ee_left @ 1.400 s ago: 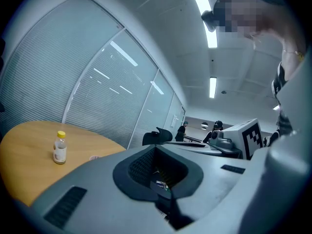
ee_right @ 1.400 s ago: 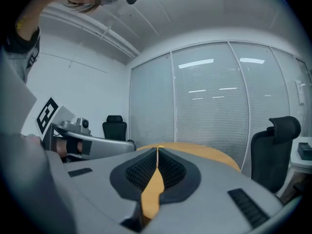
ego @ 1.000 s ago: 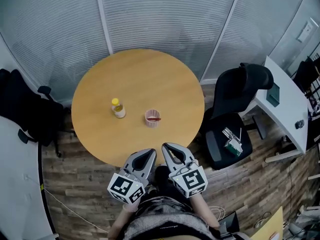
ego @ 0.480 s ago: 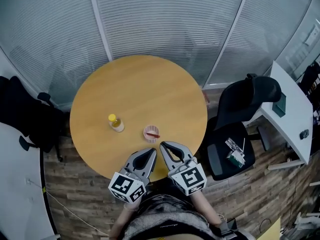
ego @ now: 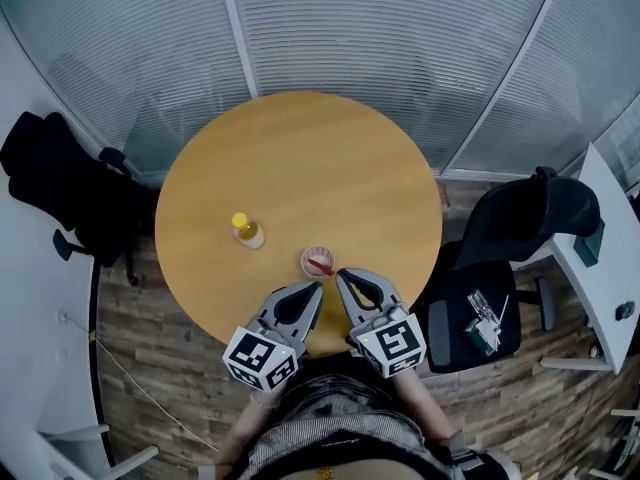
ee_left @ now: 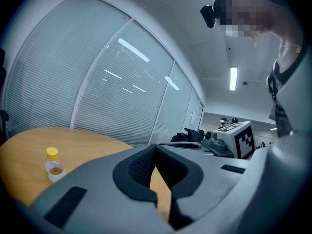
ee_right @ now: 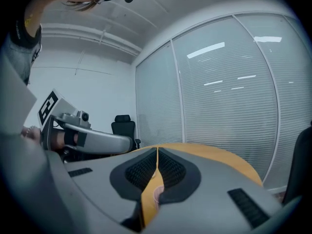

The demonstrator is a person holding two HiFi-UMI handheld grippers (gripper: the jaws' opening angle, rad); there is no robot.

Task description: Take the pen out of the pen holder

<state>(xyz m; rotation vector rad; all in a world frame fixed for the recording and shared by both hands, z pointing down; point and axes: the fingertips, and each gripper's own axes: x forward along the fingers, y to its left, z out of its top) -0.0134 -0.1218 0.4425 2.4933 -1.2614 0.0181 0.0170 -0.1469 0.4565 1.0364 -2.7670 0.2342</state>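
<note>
Both grippers have been brought in closer over the last second. The left gripper [ego: 317, 287] and right gripper [ego: 340, 274] are now parked just short of the pen holder [ego: 318, 262], both clamped shut with nothing held. The red pen [ego: 322, 266] is still left inside it, so no grab has been started yet. No writing can be read; the label on the bottle [ego: 247, 231] left of the pen holder is too small.

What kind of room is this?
It looks like an office meeting room. There is a round wooden table, a black swivel chair beside it, and glass walls covered with blinds all around.
</note>
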